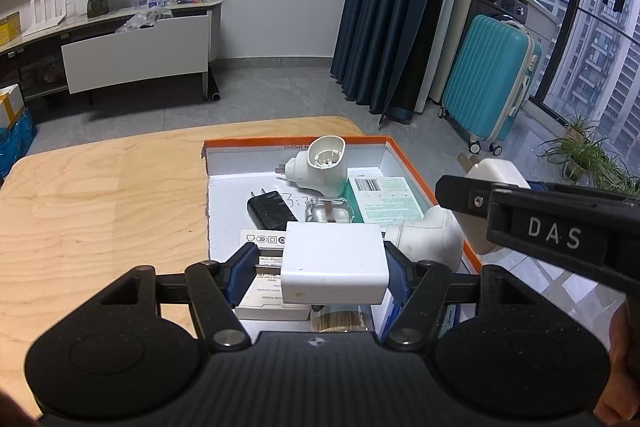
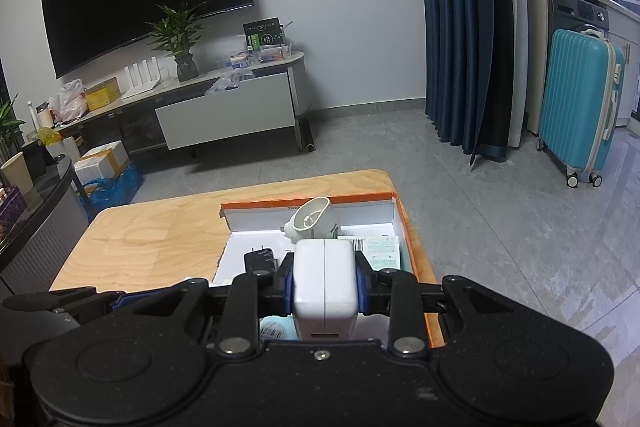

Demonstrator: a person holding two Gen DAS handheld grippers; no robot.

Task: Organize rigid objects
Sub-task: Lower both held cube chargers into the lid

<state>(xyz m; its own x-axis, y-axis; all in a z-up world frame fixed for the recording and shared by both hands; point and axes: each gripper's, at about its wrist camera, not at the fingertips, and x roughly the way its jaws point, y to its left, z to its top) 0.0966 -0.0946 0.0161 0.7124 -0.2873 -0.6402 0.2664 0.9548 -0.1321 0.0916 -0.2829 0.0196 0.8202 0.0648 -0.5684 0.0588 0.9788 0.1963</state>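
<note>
A smooth white square plastic charger block (image 1: 334, 261) is clamped between the blue pads of the left gripper (image 1: 320, 263), above a shallow orange-edged white cardboard box (image 1: 296, 143) on a pale wood-grain table (image 1: 100, 211). The right gripper (image 2: 325, 285) is closed on a rounded white plastic power adapter (image 2: 325, 283) over the same box.

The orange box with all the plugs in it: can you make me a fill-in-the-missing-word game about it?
1. The left gripper holds a flat charger coloured ____.
2. The orange box sits on a table made of ____.
3. The small charger lying in the box near its left wall is ____.
4. The suitcase on the floor is coloured ____.

Missing words: white; wood; black; turquoise
</note>
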